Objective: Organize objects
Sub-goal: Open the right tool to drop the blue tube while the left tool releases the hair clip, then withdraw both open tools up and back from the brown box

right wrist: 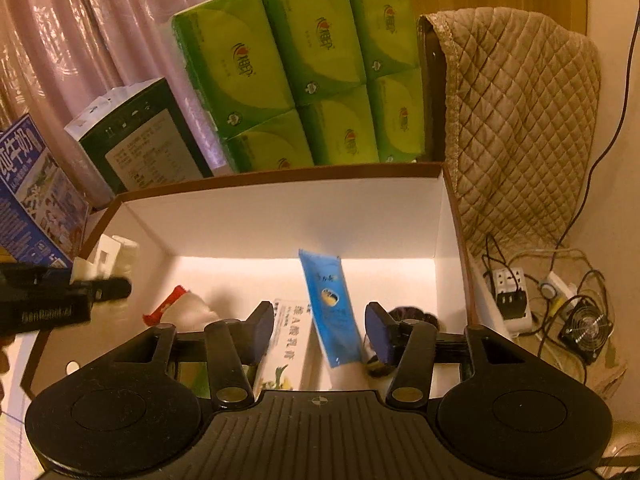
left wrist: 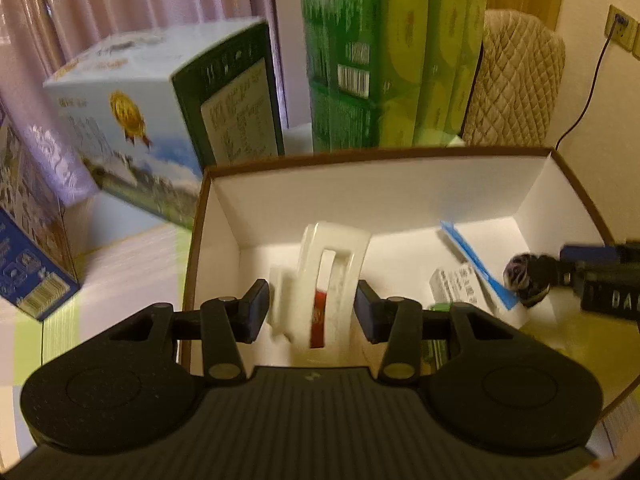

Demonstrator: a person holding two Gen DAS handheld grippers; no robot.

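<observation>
A brown-rimmed white box (left wrist: pixel 380 156) (right wrist: pixel 280 174) lies open below both grippers. My left gripper (left wrist: pixel 312 314) (right wrist: pixel 92 276) is shut on a white plastic holder (left wrist: pixel 332 264) (right wrist: pixel 114 254), held over the box's left side. My right gripper (right wrist: pixel 320 330) (left wrist: pixel 568 266) hangs open over the right side with nothing between its pads. Below it lie a blue tube (right wrist: pixel 326 304) (left wrist: pixel 476 264) and a white carton with green print (right wrist: pixel 288 344) (left wrist: pixel 456 284). A dark purple round thing (right wrist: pixel 412 314) (left wrist: pixel 524 276) sits just past its right finger. A red-and-white packet (right wrist: pixel 168 300) lies at the left.
Green tissue packs (right wrist: pixel 312 72) (left wrist: pixel 392 52) stand behind the box. A white milk carton box (left wrist: pixel 132 120) (right wrist: pixel 144 140) and a blue one (left wrist: pixel 28 248) (right wrist: pixel 28 184) stand to the left. At the right are a quilted cover (right wrist: pixel 520 120), a power strip (right wrist: pixel 510 292), cables and a small fan (right wrist: pixel 584 332).
</observation>
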